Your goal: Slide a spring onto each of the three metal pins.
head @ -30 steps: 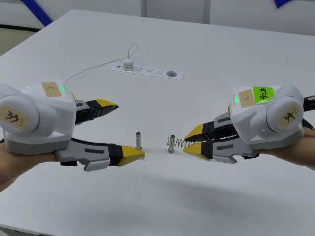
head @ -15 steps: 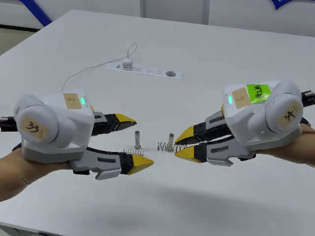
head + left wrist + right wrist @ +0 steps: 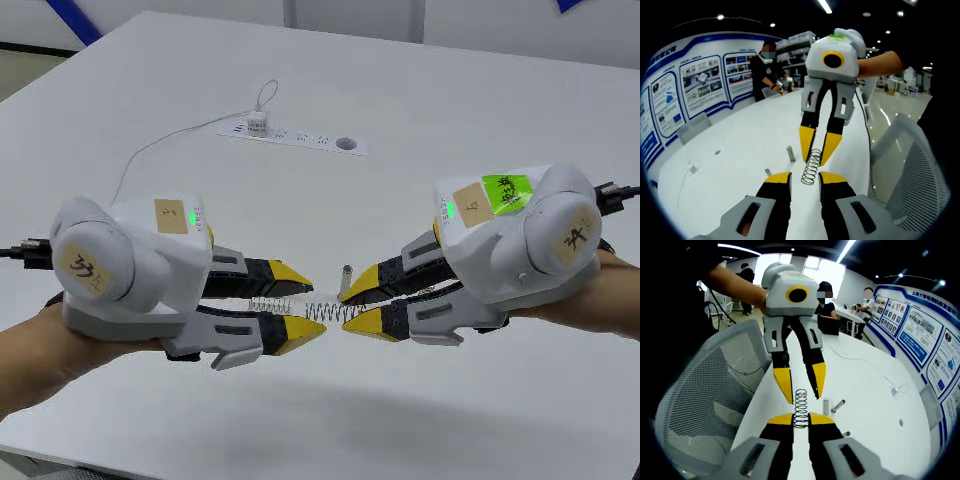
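Observation:
My right gripper (image 3: 345, 311) is shut on one end of a thin steel spring (image 3: 325, 311), which it holds level just above the white table (image 3: 420, 110). The spring's free end reaches in between the yellow jaws of my open left gripper (image 3: 308, 300), which faces the right one tip to tip. In the right gripper view the spring (image 3: 801, 410) stands up from my own jaws. One short metal pin (image 3: 346, 276) stands just behind the right jaws. A second spring (image 3: 266, 303) lies on the table by the left jaws. In the left gripper view, two pins (image 3: 790, 153) (image 3: 768, 172) stand left of the held spring (image 3: 811, 167).
A white power strip (image 3: 298, 140) with a thin cable (image 3: 150, 150) lies at the back of the table. The table's front edge runs close under both grippers. A grey mesh chair (image 3: 705, 390) stands beside the table. People stand in the background.
Both grippers have closed in on each other. The right one carried the spring leftward past the pin; the left one moved right and now covers the other standing pin.

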A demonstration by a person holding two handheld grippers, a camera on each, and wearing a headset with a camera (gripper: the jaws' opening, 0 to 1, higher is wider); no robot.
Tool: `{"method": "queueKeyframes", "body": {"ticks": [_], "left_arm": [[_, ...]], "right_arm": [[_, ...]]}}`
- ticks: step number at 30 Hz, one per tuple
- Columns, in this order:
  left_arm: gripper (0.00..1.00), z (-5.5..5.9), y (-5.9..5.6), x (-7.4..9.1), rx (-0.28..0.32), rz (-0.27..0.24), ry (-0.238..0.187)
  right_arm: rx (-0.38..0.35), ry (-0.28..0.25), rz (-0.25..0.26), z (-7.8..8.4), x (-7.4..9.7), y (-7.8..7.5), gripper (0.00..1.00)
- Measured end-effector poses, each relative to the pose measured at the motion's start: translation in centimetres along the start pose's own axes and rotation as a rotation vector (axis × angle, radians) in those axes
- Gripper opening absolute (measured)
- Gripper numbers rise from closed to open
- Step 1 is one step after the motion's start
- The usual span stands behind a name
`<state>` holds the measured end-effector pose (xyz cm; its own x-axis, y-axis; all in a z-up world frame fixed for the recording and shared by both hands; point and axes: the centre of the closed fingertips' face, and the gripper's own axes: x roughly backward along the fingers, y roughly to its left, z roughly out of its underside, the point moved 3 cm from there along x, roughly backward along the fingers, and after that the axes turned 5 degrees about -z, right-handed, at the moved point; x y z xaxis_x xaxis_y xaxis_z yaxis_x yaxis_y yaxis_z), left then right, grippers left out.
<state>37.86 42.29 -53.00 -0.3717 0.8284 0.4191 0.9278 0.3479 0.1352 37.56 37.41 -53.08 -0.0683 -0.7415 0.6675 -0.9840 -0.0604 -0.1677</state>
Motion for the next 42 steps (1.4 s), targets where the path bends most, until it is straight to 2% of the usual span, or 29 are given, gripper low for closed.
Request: {"method": "queueKeyframes", "body": {"ticks": [9,13,17,21,25,36,42], "left_arm": [[0.14,0.1,-0.6,-0.2,-0.002,0.041,0.007],[0.13,0.2,-0.8,-0.2,-0.005,0.052,0.016],[0.12,0.3,-1.1,-0.2,-0.031,0.062,0.016],[0.11,0.3,-1.4,-0.3,-0.095,0.068,0.014],[0.10,0.3,-1.5,-0.2,-0.119,0.073,0.019],[0.10,0.6,-1.7,-0.1,-0.129,0.090,0.023],[0.10,0.6,-1.8,-0.2,-0.128,0.096,0.026]], "right_arm": [[0.006,-0.005,-0.018,-0.3,-0.1,0.3,0.11],[0.006,-0.006,-0.029,-0.3,-0.1,0.5,0.11],[-0.002,-0.011,-0.036,-0.2,-0.1,0.7,0.11],[0.007,-0.011,-0.040,-0.1,-0.1,0.7,0.11],[0.014,-0.012,-0.048,-0.1,-0.1,0.9,0.11],[0.033,-0.019,-0.059,-0.1,-0.2,1.2,0.11],[0.016,-0.015,-0.061,0.4,-0.2,1.2,0.13]]}}
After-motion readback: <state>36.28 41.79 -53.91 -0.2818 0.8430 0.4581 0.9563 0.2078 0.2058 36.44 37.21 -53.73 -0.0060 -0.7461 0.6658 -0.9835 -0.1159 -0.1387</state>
